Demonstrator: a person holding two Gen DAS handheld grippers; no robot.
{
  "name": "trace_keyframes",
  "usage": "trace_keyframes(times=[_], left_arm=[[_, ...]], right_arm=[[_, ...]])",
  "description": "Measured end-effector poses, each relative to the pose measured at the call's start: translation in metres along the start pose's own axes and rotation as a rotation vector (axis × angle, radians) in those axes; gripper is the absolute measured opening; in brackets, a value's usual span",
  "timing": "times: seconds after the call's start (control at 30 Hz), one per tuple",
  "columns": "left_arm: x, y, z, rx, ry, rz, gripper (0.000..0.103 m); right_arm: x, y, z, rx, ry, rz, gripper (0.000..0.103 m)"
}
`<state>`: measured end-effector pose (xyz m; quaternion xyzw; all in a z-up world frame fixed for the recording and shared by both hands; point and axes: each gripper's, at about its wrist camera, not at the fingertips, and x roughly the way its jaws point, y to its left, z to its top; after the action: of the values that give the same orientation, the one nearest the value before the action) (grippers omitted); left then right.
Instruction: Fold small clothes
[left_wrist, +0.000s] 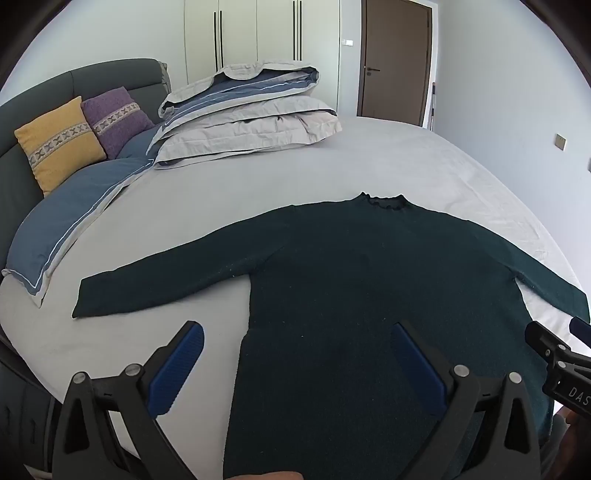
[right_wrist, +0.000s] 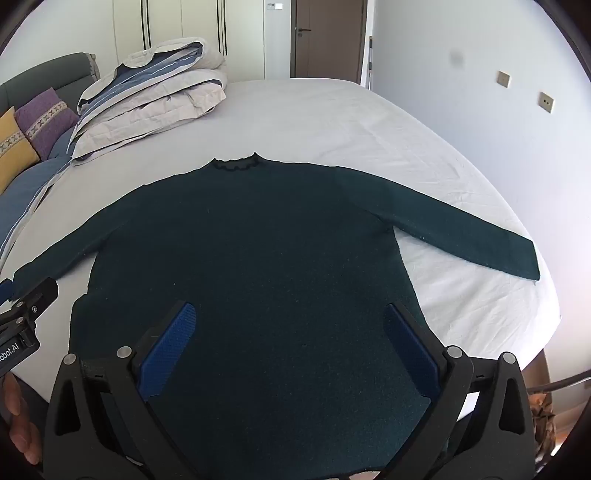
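Observation:
A dark green long-sleeved sweater (left_wrist: 369, 277) lies flat on the grey bed sheet (left_wrist: 332, 166), collar away from me, both sleeves spread out sideways. It also shows in the right wrist view (right_wrist: 266, 251). My left gripper (left_wrist: 297, 363) is open and empty, hovering above the sweater's lower left edge. My right gripper (right_wrist: 290, 343) is open and empty above the lower middle of the sweater. The right gripper's body shows at the right edge of the left wrist view, and the left gripper's body at the left edge of the right wrist view.
A folded duvet (left_wrist: 251, 110) is stacked at the back of the bed. A yellow cushion (left_wrist: 59, 144) and a purple cushion (left_wrist: 118, 118) lean on the grey headboard (left_wrist: 110, 75) at the left. A blue pillow (left_wrist: 74, 218) lies below them. A white wall (right_wrist: 498, 129) runs along the right.

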<state>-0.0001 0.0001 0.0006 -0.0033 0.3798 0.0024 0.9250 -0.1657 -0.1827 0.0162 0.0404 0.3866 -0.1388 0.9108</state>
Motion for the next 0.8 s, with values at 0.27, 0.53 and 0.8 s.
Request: trace_keyframes(times=[0.27, 0.53, 0.8], left_arm=[[0.000, -0.001, 0.000, 0.006, -0.004, 0.005, 0.103], [-0.002, 0.006, -0.004, -0.001, 0.000, 0.002, 0.103], [0.000, 0.008, -0.009, -0.002, 0.006, 0.003, 0.103]], right_arm=[[0.000, 0.003, -0.003, -0.007, -0.004, -0.003, 0.103], [0.008, 0.008, -0.009, -0.014, 0.017, -0.002, 0.103], [0.009, 0.012, -0.011, -0.013, 0.024, 0.000, 0.103]])
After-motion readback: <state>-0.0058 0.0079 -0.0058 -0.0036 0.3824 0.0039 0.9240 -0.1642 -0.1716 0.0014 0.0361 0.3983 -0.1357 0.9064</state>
